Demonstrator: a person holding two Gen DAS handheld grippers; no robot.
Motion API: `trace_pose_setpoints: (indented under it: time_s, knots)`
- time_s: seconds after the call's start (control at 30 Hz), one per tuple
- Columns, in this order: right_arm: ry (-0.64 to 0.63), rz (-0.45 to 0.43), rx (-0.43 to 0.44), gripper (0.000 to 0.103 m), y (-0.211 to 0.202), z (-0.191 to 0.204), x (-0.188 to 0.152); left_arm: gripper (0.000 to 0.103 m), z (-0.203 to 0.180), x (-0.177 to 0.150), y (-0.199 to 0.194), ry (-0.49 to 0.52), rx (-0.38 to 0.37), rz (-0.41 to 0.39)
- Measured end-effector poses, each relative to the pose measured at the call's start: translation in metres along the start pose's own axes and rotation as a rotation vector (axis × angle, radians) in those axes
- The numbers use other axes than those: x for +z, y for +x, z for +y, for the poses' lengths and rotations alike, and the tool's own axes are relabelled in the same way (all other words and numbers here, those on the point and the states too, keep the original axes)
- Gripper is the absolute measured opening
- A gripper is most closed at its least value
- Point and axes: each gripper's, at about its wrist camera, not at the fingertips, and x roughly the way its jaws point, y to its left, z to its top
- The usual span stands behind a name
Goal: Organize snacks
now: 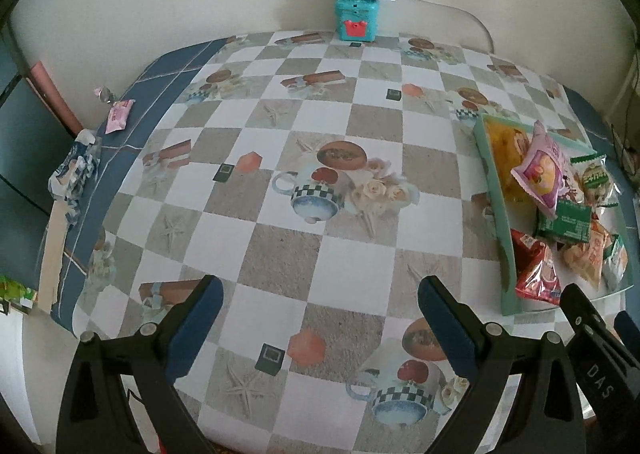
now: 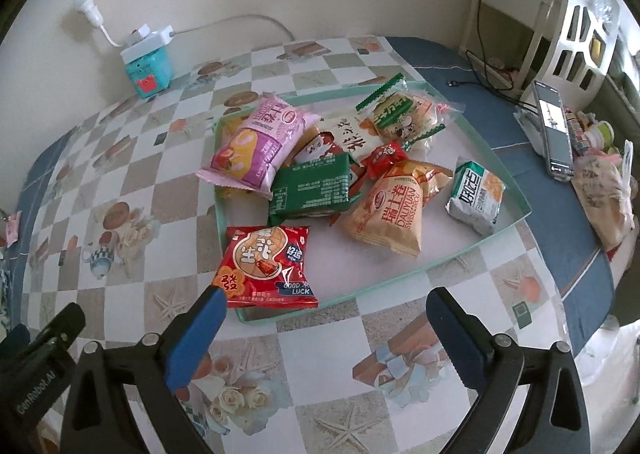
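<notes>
A shallow mint-green tray (image 2: 516, 194) holds several snack packets: a pink one (image 2: 260, 142), a green one (image 2: 312, 186), a red one (image 2: 268, 266) over the near rim, an orange one (image 2: 392, 210), a silver-green one (image 2: 476, 194). The tray (image 1: 502, 222) shows at the right of the left wrist view. A small pink packet (image 1: 119, 116) lies alone at the table's far left edge. My left gripper (image 1: 320, 298) is open and empty above the bare tablecloth. My right gripper (image 2: 326, 308) is open and empty, just short of the tray's near rim.
A teal box (image 1: 356, 20) with a white power strip on top stands against the back wall. A phone (image 2: 554, 130) and a bag of clutter (image 2: 604, 190) lie at the table's right edge. Crumpled wrappers (image 1: 74, 170) sit at the left edge.
</notes>
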Motion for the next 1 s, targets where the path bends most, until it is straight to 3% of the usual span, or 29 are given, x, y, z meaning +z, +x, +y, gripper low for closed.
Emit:
trace_pose_setpoints:
  time_s: [1.0]
  knots:
    - [-0.070,0.038,-0.023,0.102,0.014,0.017,0.000,0.098,0.007,0.008,0.016,-0.014,-0.015,0.055]
